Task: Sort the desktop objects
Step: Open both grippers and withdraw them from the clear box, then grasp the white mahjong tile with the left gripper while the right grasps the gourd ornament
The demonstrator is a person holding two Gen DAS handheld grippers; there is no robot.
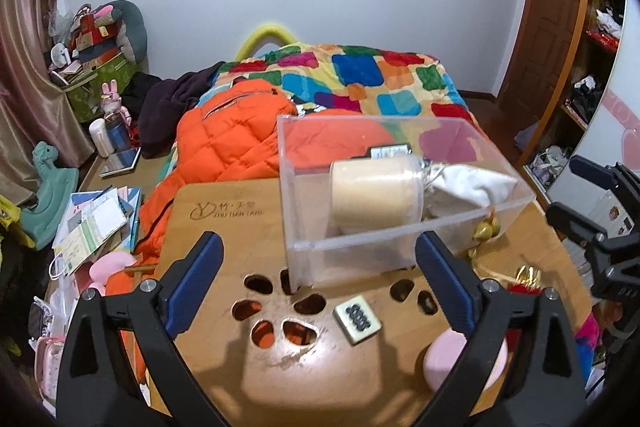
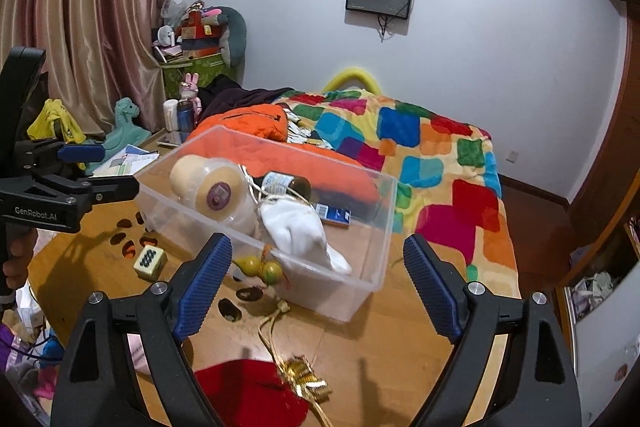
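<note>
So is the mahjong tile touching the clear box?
Apart. The left wrist view shows bare wooden table between the mahjong tile and the clear box; the right wrist view shows that gap too.

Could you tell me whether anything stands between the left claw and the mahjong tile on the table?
Nothing visible does. The left claw is open above the bamboo table, and the mahjong tile lies in the bare gap between its fingers. The clear bin sits farther back, beyond the tile.

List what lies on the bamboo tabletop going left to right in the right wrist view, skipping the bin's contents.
Mahjong tile → yellow gourd charm → clear plastic bin. The gold tassel ornament and red pouch overlap, so they are left out.
</note>
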